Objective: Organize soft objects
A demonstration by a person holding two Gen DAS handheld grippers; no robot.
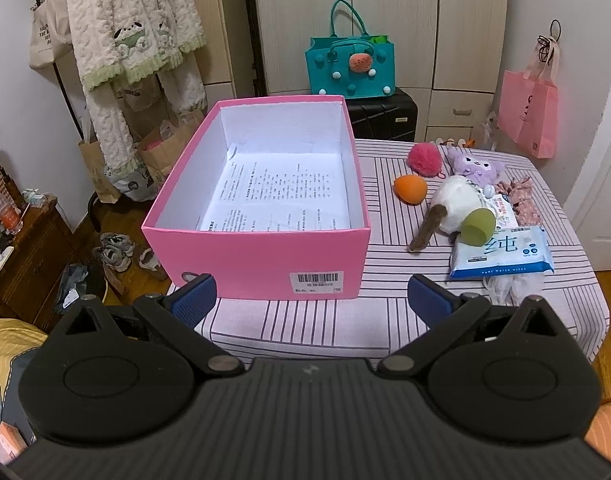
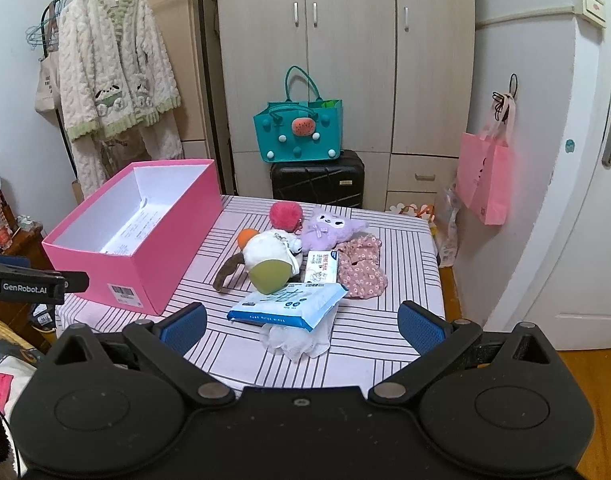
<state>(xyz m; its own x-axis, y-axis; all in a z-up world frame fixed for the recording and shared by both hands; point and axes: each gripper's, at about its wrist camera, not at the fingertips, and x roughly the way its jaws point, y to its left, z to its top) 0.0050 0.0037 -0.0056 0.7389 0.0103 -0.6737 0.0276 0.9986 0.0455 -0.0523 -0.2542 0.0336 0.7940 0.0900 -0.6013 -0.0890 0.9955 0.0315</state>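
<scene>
Soft objects lie in a loose heap on the right half of the striped pink table (image 2: 405, 256), just beside the open pink cardboard box (image 1: 257, 256), which holds only printed paper sheets. Nearest the right claw (image 2: 301, 326) is the blue-and-white wet-wipes pack (image 2: 289, 304), resting partly on a crumpled white cloth (image 2: 301, 342); the pack looks light and squashy with a slick film, so it is probably best pinched across a short edge or its middle. Behind it the white plush toy with a green cap and brown tail (image 2: 265, 254) should compress easily and could be taken around its body. The purple plush doll (image 2: 329, 230), the fuzzy pink pom-pom (image 2: 285, 214), the orange egg-shaped sponge (image 1: 410, 188) and the pink floral fabric scrunchie (image 2: 361, 268) all seem featherlight and yielding, and none fragile; a deep bite should keep them from slipping out. A small white tissue packet (image 2: 321, 266) lies between the plush and the scrunchie. Both claws are spread wide and grip nothing: the right hangs over the near table edge facing the heap, while the left claw (image 1: 311, 300) hangs before the box's labelled end.
</scene>
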